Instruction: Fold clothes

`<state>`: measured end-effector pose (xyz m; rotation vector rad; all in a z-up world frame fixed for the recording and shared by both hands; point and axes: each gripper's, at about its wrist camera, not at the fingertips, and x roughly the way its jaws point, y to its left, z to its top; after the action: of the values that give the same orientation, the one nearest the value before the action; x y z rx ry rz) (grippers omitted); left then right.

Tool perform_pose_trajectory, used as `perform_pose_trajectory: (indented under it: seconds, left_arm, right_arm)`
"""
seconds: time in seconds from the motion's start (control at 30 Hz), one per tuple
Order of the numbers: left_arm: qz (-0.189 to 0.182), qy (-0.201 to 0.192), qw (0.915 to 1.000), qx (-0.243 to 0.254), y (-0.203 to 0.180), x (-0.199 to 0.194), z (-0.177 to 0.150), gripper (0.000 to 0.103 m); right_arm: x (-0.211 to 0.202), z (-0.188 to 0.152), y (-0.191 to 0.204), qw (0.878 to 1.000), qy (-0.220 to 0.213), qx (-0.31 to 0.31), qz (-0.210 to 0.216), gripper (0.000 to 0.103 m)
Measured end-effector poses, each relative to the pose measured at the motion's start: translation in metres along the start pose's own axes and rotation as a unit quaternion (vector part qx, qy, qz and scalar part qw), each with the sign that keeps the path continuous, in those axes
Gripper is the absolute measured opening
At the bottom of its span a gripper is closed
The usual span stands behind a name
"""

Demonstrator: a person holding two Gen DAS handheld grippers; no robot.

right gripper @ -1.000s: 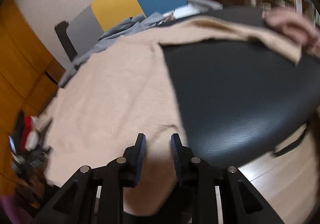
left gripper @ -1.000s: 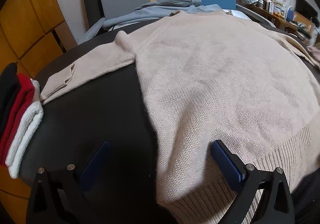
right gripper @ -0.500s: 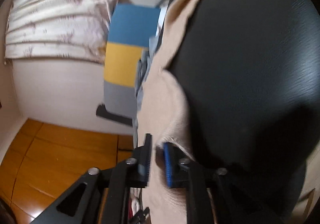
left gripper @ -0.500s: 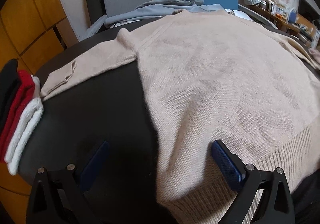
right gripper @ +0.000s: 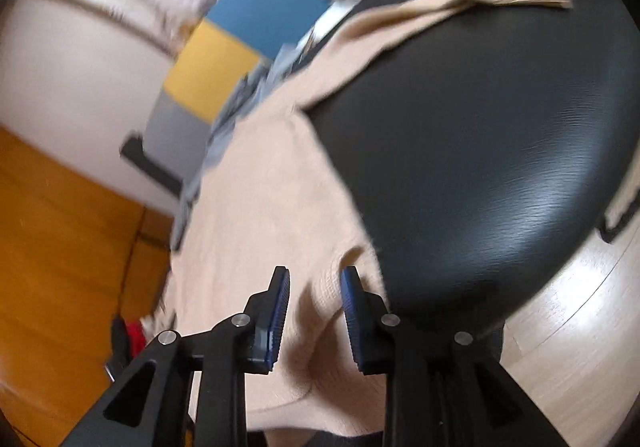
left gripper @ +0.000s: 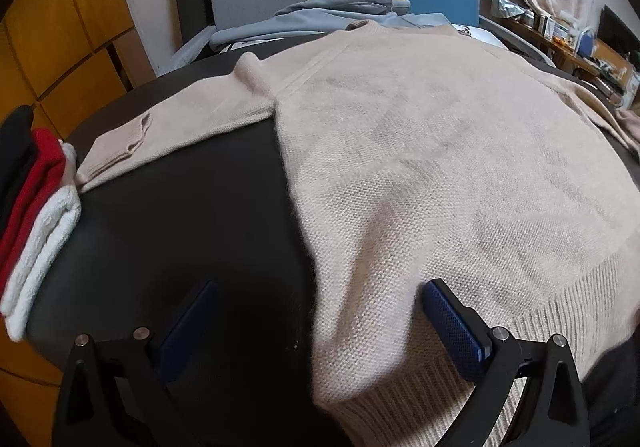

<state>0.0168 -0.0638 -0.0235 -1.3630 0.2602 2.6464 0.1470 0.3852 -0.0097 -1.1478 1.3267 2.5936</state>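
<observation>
Black table [left gripper: 180, 247] bears beige sweater [left gripper: 440, 167].

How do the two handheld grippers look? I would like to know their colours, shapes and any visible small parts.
Both look alike. The left gripper and the right gripper each have two black fingers with triangular cut-outs in the frame. The inner faces carry dark blue pads with a fine dotted texture. Small round silver screws sit on the black frame. No cables, markings or sleeves are visible.
</observation>
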Motion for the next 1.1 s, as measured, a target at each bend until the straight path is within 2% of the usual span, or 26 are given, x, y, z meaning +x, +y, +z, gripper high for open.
perform_pose_trajectory:
  seconds: [0.07,0.17,0.23,0.3,0.4,0.47,0.5,0.57,0.63,0.7,0.73,0.8,0.87,0.97,1.0,1.07,1.1]
  left_arm:
    - [-0.001,0.0,1.0,-0.001,0.0,0.0,0.0,0.103]
    - [0.002,0.001,1.0,0.003,-0.002,-0.001,0.001,0.103]
    - [0.007,-0.005,0.9999,0.015,-0.003,-0.003,0.0,0.103]
    - [0.013,-0.014,0.9995,0.027,-0.005,-0.005,-0.001,0.103]
    - [0.016,-0.02,0.9991,0.034,-0.006,-0.006,-0.001,0.103]
    - [0.013,-0.019,0.9993,0.029,-0.005,-0.007,-0.001,0.103]
    - [0.011,-0.019,0.9995,0.024,-0.003,-0.007,-0.001,0.103]
    - [0.013,-0.021,0.9995,0.016,0.002,-0.009,-0.001,0.103]
    - [0.018,-0.025,0.9995,0.009,0.009,-0.012,-0.002,0.103]
    - [0.022,-0.028,0.9994,0.003,0.015,-0.014,-0.004,0.103]
    - [0.02,-0.028,0.9994,0.001,0.018,-0.015,-0.005,0.103]
    - [0.02,-0.027,0.9994,0.0,0.022,-0.017,-0.007,0.103]
    - [0.027,-0.028,0.9992,-0.002,0.027,-0.02,-0.01,0.103]
    - [0.044,-0.029,0.9985,-0.013,0.036,-0.023,-0.015,0.103]
    - [0.05,-0.029,0.9981,-0.02,0.04,-0.024,-0.016,0.103]
    - [0.06,-0.028,0.9971,-0.037,0.049,-0.026,-0.019,0.103]
    - [0.066,-0.029,0.9962,-0.048,0.054,-0.028,-0.021,0.103]
  right_arm:
    - [0.016,0.003,0.005,0.999,0.029,-0.024,-0.006,0.029]
    - [0.028,-0.004,0.019,0.988,0.113,-0.083,0.06,0.029]
    - [0.021,-0.012,0.028,0.982,0.124,-0.14,0.042,0.027]
    - [0.011,-0.016,0.033,0.977,0.121,-0.173,0.029,0.009]
    - [-0.007,-0.009,0.027,0.985,0.095,-0.144,0.024,0.005]
    - [-0.015,-0.006,0.03,0.986,0.084,-0.145,0.001,0.004]
    - [-0.019,-0.005,0.032,0.986,0.079,-0.145,-0.011,0.003]
    - [-0.015,-0.007,0.036,0.982,0.091,-0.155,-0.064,0.002]
    - [-0.009,-0.016,0.048,0.961,0.087,-0.209,-0.159,0.006]
    - [-0.004,-0.025,0.067,0.93,0.07,-0.268,-0.241,0.01]
    - [-0.007,-0.025,0.078,0.936,0.056,-0.275,-0.213,0.011]
    - [-0.009,-0.026,0.107,0.951,0.031,-0.283,-0.12,0.026]
    - [0.009,-0.041,0.151,0.944,0.045,-0.327,-0.022,0.028]
    - [0.059,-0.086,0.211,0.898,0.123,-0.419,0.055,0.029]
    - [0.075,-0.106,0.228,0.878,0.142,-0.453,0.056,0.029]
    - [0.112,-0.153,0.263,0.827,0.18,-0.529,0.061,0.029]
    - [0.124,-0.169,0.272,0.809,0.196,-0.55,0.065,0.029]
